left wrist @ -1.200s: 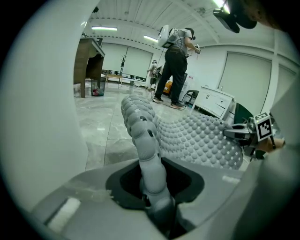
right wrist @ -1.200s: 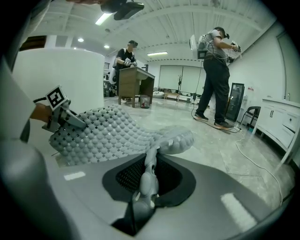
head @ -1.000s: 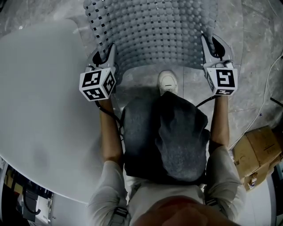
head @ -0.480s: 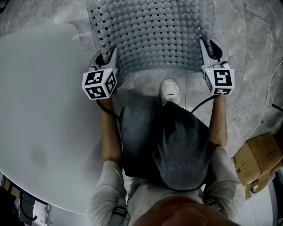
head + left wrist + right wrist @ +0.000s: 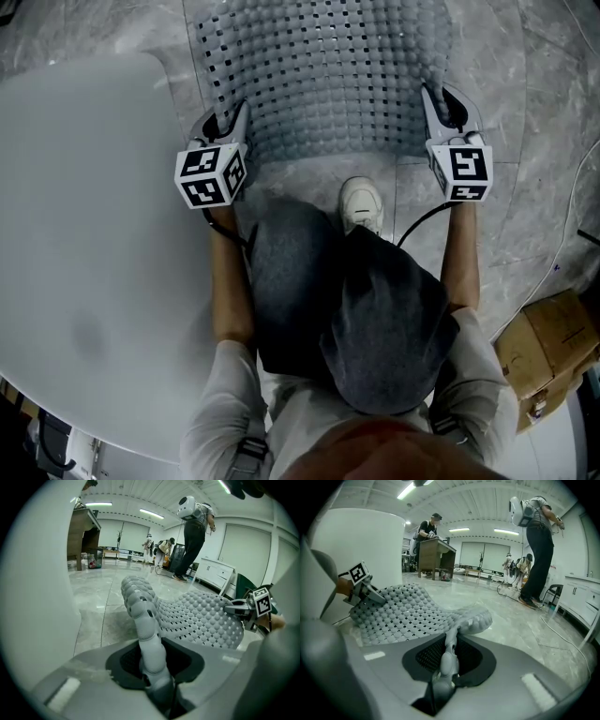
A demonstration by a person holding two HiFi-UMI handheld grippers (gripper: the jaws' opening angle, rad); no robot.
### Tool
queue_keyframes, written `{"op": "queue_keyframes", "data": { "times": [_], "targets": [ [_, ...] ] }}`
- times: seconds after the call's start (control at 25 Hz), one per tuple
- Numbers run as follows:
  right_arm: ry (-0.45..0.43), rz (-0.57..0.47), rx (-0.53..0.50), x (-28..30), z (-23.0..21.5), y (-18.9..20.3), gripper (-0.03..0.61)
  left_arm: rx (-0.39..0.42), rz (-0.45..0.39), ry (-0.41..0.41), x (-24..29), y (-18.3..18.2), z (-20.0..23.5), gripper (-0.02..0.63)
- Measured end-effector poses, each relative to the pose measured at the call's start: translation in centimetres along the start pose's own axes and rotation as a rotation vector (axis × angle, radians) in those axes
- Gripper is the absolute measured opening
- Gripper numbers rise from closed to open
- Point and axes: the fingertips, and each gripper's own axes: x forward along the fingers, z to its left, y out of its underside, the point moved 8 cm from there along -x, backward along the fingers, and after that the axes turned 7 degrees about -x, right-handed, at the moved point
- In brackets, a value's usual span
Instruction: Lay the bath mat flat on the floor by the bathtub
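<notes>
Between the pads of our left gripper (image 5: 222, 124) we pinch one near corner of the bath mat (image 5: 323, 75), and our right gripper (image 5: 445, 101) clamps the other. Beyond both fingertips the mat stretches ahead over the floor (image 5: 525, 112), with the bathtub (image 5: 84, 187) just outside the left gripper.

bath mat (image 5: 408, 613) edge pinched in right gripper (image 5: 449, 654), left gripper (image 5: 374, 597) opposite
</notes>
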Motion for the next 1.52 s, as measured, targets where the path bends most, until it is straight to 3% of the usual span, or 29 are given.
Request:
{"op": "queue_keyframes", "data": {
  "times": [1.08,1.52],
  "targets": [
    [0.000,0.032,-0.023,1.6,0.5,1.3,0.086,0.017,0.027,-0.013,1.2,0.5,0.8,0.109],
    [0.027,-0.003,-0.102,-0.1,1.9,-1.7,0.126,0.020,0.026,0.003,1.0,0.3,0.5,0.112]
  ]
}}
